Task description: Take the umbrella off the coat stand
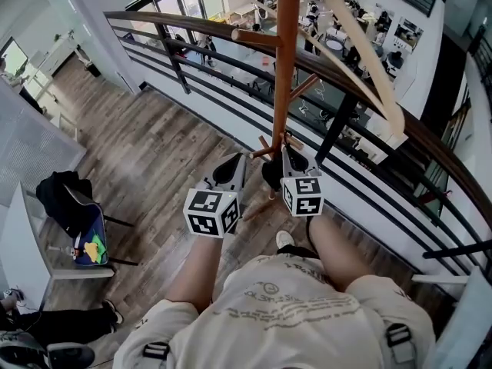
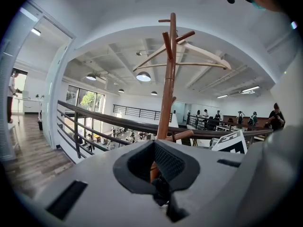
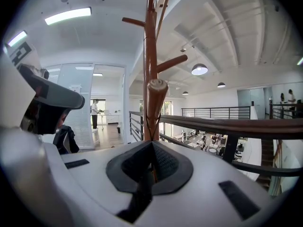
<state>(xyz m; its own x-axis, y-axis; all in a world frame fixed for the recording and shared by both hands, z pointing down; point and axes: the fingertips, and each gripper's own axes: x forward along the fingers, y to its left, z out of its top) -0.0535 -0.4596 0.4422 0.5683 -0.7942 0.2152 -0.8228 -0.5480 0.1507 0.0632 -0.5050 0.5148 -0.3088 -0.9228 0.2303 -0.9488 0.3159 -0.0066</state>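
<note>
Head view shows faint, unreadable print on the shirt (image 1: 284,306), then left gripper (image 1: 237,160) and right gripper (image 1: 289,154) with fingers pressed together, empty, the stand (image 1: 286,68) just past their tips, the beige umbrella (image 1: 369,60) slanting high above to their right, the railing (image 1: 192,23) beyond.

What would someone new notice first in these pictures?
A tall reddish-brown wooden coat stand rises at centre, beside the dark curved balcony railing, with a pale wooden clothes hanger on its top pegs. By its lower pegs, the left hand-held gripper and right hand-held gripper sit side by side, each bearing a black-and-white marker cube.
</note>
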